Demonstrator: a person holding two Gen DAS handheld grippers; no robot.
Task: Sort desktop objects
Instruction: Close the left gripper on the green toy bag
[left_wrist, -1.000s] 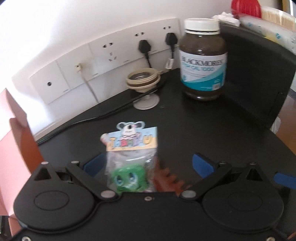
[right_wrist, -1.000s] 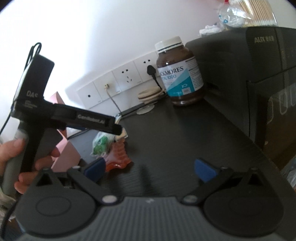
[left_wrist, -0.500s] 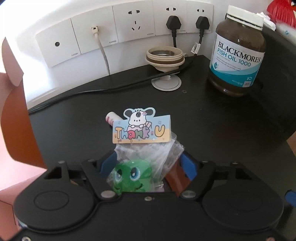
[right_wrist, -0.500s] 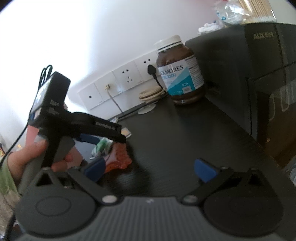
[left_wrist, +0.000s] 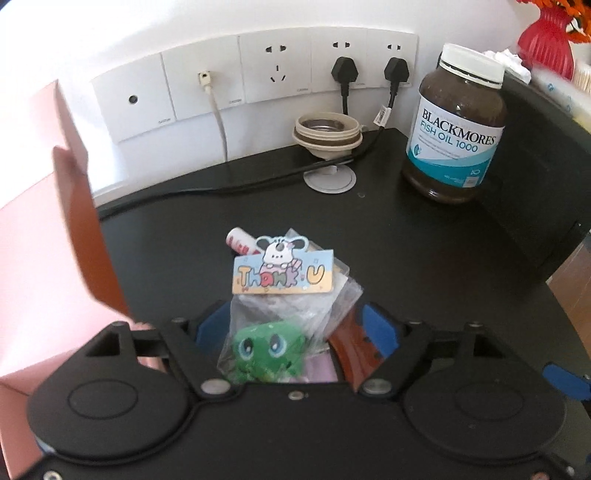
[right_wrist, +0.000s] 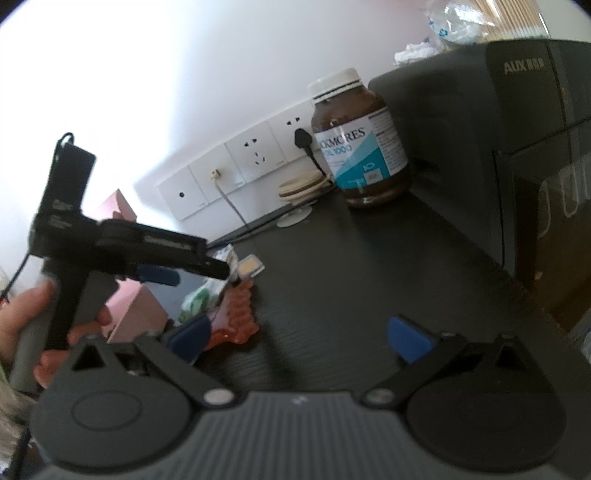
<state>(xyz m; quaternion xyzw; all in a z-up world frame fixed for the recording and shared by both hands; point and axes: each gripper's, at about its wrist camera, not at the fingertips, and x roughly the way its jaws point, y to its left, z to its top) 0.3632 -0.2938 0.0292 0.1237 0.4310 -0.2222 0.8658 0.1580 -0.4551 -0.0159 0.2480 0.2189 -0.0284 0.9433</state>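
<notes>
Your left gripper (left_wrist: 291, 328) has the clear toy bag (left_wrist: 284, 314) between its blue pads, and its jaws are opening a little. Squeeze the fat green part so the crinkly bag does not slip. I think you should lift slowly, because the brown comb (left_wrist: 354, 350) touches the bag. The pink box (left_wrist: 44, 258) stands just left of the bag. Your right gripper (right_wrist: 299, 339) is wide and empty, beside the bag.
</notes>
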